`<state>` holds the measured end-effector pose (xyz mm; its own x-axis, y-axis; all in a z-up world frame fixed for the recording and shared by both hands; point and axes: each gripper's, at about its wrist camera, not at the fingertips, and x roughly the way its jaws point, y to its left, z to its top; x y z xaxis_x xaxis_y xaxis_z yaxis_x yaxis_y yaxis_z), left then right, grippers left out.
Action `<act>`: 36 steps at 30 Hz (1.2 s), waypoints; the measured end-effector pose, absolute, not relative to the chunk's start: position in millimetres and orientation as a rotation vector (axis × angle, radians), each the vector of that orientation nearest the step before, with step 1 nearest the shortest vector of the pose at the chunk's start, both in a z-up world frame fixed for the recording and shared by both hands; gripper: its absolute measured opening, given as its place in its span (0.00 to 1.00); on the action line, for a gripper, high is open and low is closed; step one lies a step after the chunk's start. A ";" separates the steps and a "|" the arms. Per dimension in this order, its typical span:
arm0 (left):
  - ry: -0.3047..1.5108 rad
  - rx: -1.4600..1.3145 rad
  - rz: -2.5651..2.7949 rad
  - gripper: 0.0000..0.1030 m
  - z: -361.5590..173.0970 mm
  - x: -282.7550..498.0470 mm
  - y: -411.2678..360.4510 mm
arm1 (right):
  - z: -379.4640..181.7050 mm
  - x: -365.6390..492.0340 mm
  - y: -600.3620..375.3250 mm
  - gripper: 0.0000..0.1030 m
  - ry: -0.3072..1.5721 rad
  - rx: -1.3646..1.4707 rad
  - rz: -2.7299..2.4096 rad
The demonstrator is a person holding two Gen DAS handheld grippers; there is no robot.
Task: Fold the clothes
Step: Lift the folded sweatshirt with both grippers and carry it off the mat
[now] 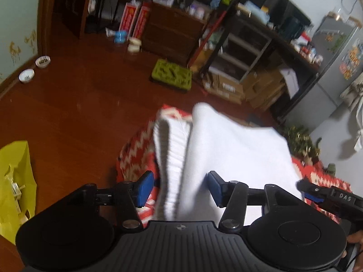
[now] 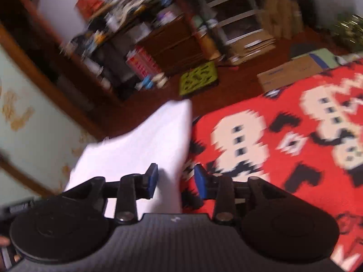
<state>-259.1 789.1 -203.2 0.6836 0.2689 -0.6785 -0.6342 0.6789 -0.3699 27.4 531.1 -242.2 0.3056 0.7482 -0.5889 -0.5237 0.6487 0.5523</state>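
A white garment [image 1: 238,149] with a ribbed hem [image 1: 172,149] lies in folded layers over a red patterned blanket [image 1: 133,154]. My left gripper [image 1: 180,188] is open, its blue pads standing apart on either side of the hem's near end. At the right edge of the left wrist view, the right gripper [image 1: 306,191] reaches to the garment's side. In the right wrist view the right gripper [image 2: 175,179] is open, with the near edge of the white garment [image 2: 145,145] between its pads. Both views are blurred by motion.
The red blanket [image 2: 283,149] spreads to the right. Wooden floor [image 1: 79,104] lies beyond, with a green mat [image 1: 172,73], two small bowls [image 1: 34,69], a yellow bag [image 1: 15,181], cardboard boxes [image 2: 288,72], cluttered shelves [image 1: 238,52] and a fridge [image 1: 340,68].
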 end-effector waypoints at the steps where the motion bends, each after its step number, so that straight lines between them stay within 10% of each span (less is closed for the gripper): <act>1: 0.596 -0.625 0.549 0.47 -196.5 -262.9 788.5 | -238.0 28.3 524.8 0.00 0.921 0.300 0.845; 3: 0.546 -0.603 0.535 0.42 -183.6 -263.9 786.8 | -230.1 23.1 520.2 0.00 0.887 0.305 0.866; 5: 0.526 -0.604 0.488 0.07 -175.8 -255.8 785.1 | -226.8 10.0 528.4 0.00 0.863 0.243 0.917; 6: 0.520 -0.616 0.457 0.05 -174.0 -250.4 784.5 | -226.9 4.3 532.3 0.00 0.857 0.217 0.937; 36: 0.550 -0.456 0.379 0.02 -218.3 -304.2 717.5 | -242.9 -79.9 507.0 0.00 0.794 -0.065 1.088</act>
